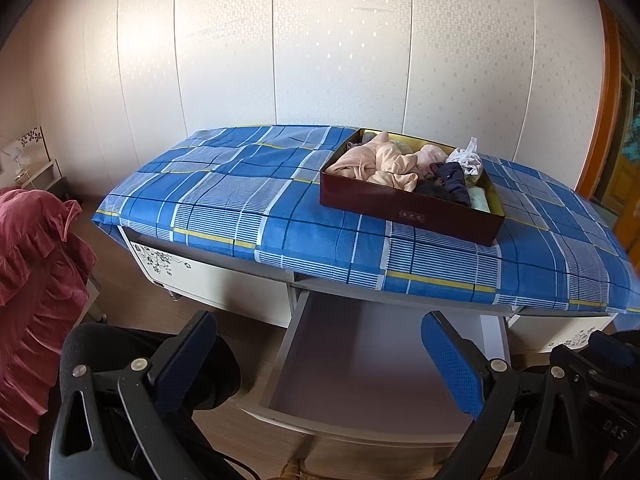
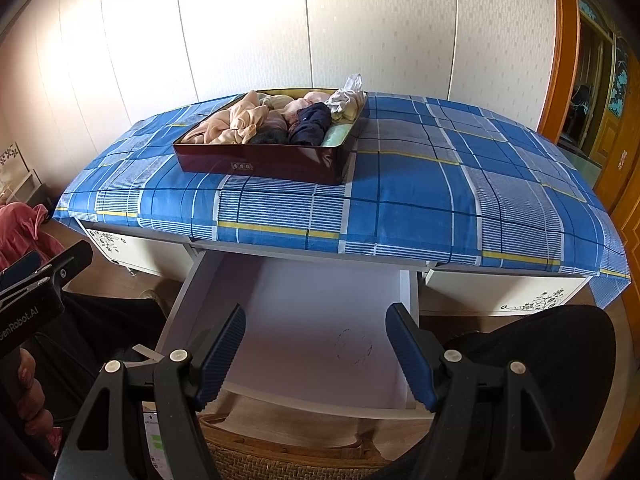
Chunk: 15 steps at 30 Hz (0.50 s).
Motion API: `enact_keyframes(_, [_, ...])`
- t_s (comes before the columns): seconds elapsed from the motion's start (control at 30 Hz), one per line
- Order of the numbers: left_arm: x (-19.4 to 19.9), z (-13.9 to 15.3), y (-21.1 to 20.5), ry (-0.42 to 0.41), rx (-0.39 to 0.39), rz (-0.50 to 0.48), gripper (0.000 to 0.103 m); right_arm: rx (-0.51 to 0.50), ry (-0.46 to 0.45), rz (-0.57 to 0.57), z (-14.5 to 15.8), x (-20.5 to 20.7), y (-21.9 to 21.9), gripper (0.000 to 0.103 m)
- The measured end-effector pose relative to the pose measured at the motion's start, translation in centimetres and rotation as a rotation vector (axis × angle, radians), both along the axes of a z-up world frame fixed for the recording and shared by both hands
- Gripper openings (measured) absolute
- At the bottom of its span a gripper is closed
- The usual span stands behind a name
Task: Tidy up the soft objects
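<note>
You are holding both grippers, left [image 1: 320, 364] and right [image 2: 316, 354], open and empty, facing light, floppy clothes [image 2: 240, 124] best pinched at a raised fold.

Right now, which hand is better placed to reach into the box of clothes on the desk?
Probably the right. From the right tool, the box of clothes lies nearly straight ahead; from the left tool it sits off to one side. Both tools are open and empty above the drawer.

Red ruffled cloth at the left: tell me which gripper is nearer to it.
Left. The left gripper hangs just beside the red cloth; the right gripper sits farther away, before the open drawer, with the left gripper between them.
</note>
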<state>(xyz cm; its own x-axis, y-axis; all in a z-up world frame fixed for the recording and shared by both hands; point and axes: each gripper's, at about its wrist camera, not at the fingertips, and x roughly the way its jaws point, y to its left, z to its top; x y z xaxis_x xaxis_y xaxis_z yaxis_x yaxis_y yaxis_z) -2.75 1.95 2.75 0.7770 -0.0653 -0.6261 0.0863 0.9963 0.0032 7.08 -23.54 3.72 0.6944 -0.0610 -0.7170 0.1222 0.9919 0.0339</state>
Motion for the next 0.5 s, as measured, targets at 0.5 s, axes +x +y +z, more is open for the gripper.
enact_keyframes(0.5, [-0.05, -0.08, -0.31, 0.006, -0.005, -0.015, 0.103, 0.009, 0.014, 0.001, -0.37, 0.09, 0.01, 0.074])
